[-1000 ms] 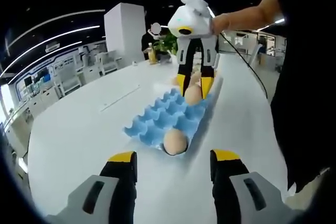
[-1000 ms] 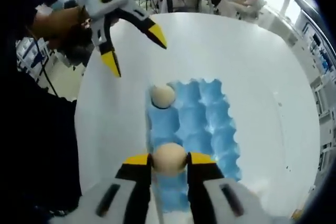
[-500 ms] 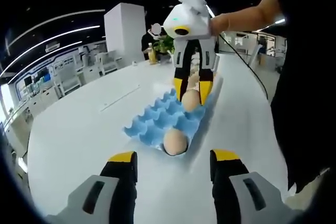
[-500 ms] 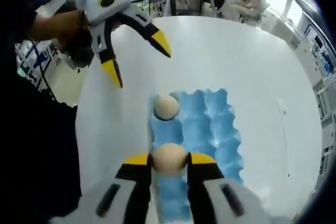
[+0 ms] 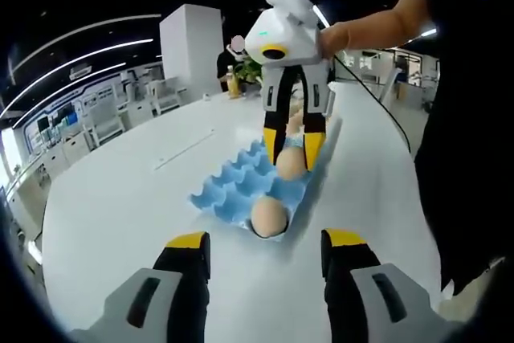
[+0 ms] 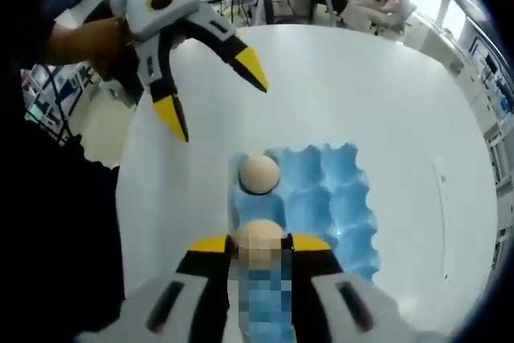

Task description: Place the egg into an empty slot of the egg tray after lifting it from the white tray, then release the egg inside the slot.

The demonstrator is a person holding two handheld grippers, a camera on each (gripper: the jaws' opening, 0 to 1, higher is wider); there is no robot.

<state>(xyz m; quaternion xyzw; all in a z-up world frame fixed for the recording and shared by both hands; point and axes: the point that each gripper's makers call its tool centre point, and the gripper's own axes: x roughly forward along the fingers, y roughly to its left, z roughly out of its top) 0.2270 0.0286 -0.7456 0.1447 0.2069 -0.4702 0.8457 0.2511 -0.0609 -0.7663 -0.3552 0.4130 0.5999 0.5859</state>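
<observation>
Egg sitting clamped in right gripper, hovering over blue tray beside seated egg. Left gripper idling, jaws spread. Advice: centring over empty slot, lowering until egg is bearing, then easing jaws apart.

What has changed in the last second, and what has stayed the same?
The right gripper, still shut on its egg, has moved along the blue egg tray towards the egg already seated in the end slot. Nothing was let go. The left gripper stays open above the white table; the tray and seated egg have not moved.
</observation>
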